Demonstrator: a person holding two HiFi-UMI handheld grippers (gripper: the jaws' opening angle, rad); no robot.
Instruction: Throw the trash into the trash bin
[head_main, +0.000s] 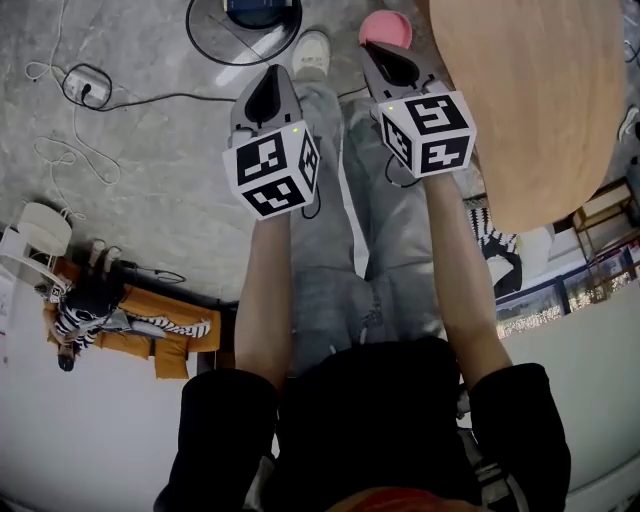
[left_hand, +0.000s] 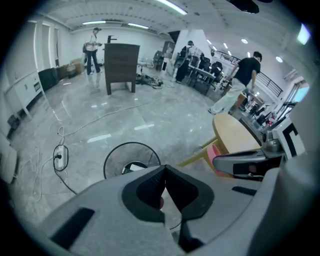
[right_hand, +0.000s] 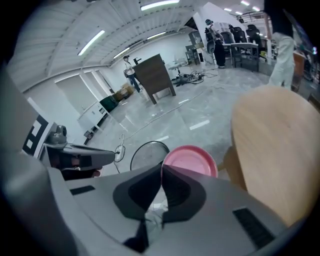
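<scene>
While I hold them out over the floor (left_hand: 125, 115), my left tongs (left_hand: 165, 168) and right tongs (right_hand: 161, 168) are each clenched tip to tip. The trash bin (left_hand: 112, 160) stands on the floor just ahead of the left tongs.

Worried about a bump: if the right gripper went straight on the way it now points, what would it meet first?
Probably the pink round thing on the floor, straight beyond the shut tips of the right gripper, beside the wooden table; depth is hard to judge.

wooden table (head_main: 530, 100); pink stool (head_main: 386, 26) beside it; power strip (head_main: 85, 86) on floor
</scene>
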